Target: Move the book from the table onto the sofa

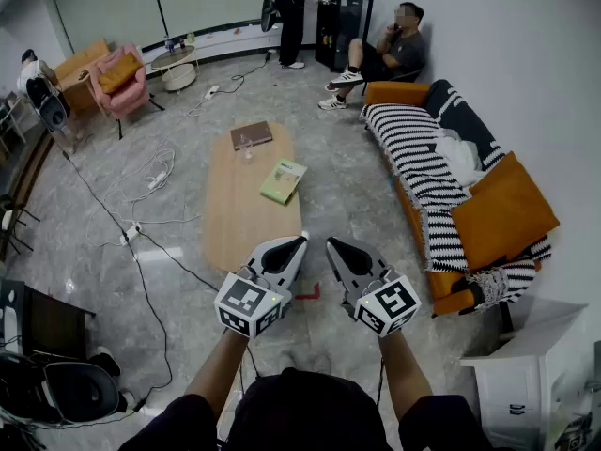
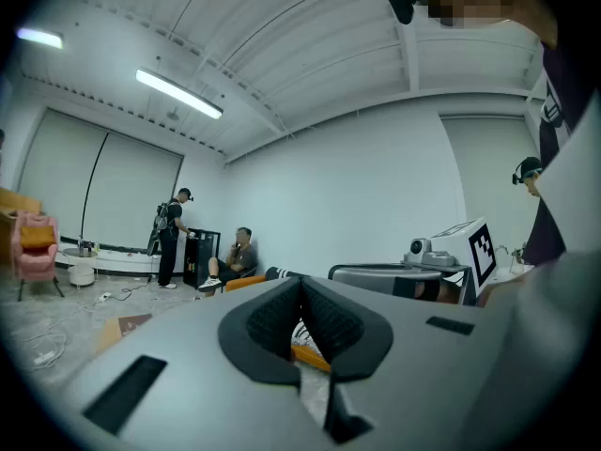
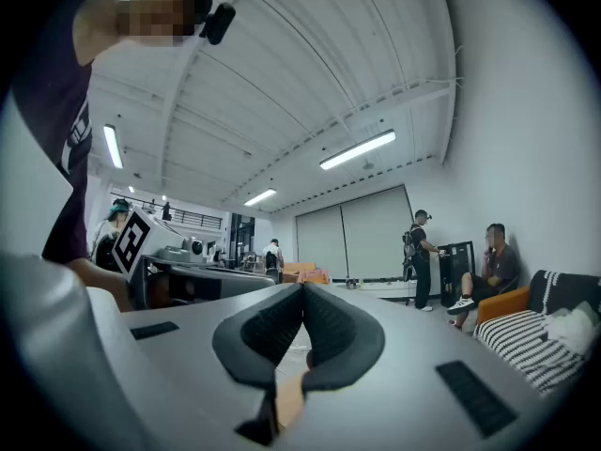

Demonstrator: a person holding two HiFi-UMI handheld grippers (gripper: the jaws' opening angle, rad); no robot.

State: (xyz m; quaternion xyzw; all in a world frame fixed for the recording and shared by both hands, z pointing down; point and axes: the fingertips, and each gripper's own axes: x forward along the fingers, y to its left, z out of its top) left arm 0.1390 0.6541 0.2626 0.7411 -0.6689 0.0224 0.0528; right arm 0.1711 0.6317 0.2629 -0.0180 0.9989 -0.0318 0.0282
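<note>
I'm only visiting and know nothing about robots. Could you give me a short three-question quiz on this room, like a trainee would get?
1. True or false: the green book already lies on the sofa.
2. What does the left gripper hold? A) the green book B) a ball C) nothing
3. Fill in: in the head view, the sofa stands to the ____ of the table.

Key
1. False: it lies on the table.
2. C: its jaws are together with nothing between them.
3. right
</note>
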